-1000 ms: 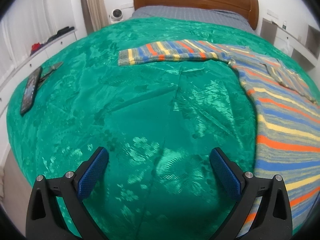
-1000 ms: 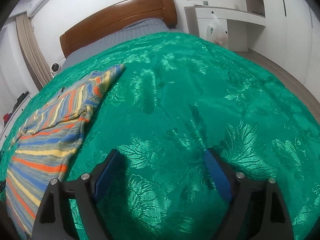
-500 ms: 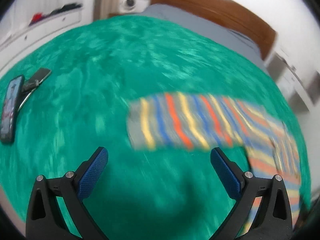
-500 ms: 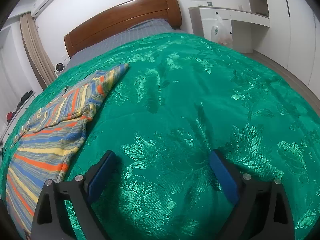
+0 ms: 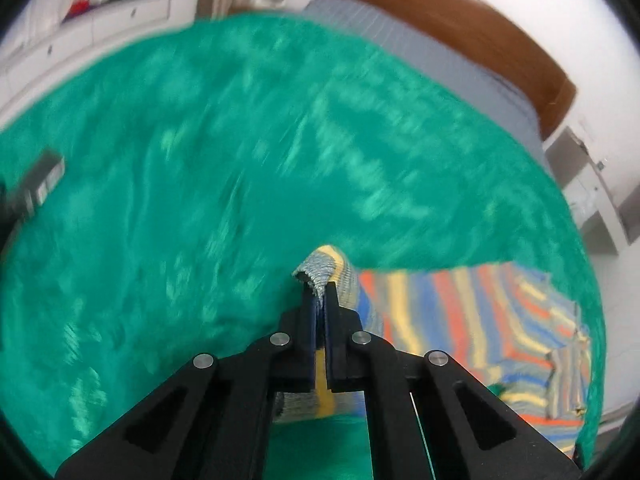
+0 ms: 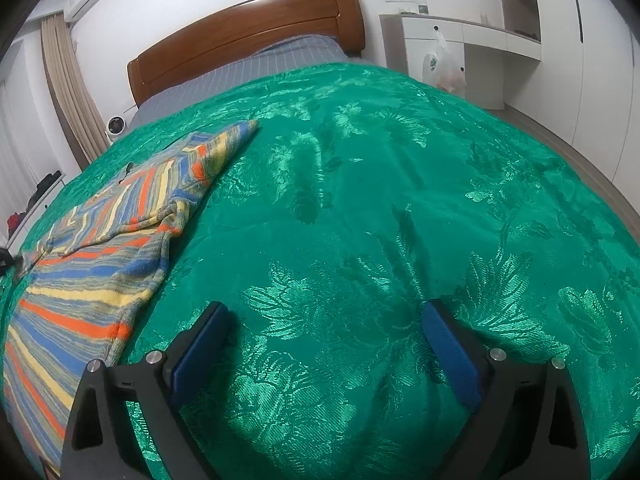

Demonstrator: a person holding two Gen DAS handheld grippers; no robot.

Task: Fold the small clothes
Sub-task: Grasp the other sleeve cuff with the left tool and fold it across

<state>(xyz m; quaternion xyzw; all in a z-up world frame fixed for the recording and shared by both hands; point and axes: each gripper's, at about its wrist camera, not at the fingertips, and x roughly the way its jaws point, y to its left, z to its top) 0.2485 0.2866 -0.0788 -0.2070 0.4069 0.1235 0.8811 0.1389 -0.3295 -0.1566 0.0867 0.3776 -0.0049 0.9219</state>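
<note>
The left claw (image 5: 319,300) is clenched on the cuff end of a striped sweater (image 5: 460,312), its two black jaws pressed together with a bunched tip of grey knit poking out just past them. From that pinch the sleeve runs off to the right, banded in orange, yellow and blue, toward the body of the garment, which lies flat on the green bedspread (image 5: 200,180). The left view is blurred, suggesting quick movement. The right claw (image 6: 324,356) is released, its blue-padded jaws spread wide and low over bare bedspread, holding nothing, with the sweater well off to its left. Beyond lie a wooden headboard (image 6: 248,40), a white cabinet (image 6: 460,52) and a hanging plastic bag (image 6: 444,68). The step in hand looks like folding the sleeve across the body. To do it well, the cuff should probably be carried low and level over the chest so the sleeve lands flat and unwrinkled, and released only once it rests on the fabric. Half a second ago the left claw was spread open above the flat sleeve; a second ago it hung further back over bare bedspread. The right claw has hardly moved across all three moments.
</note>
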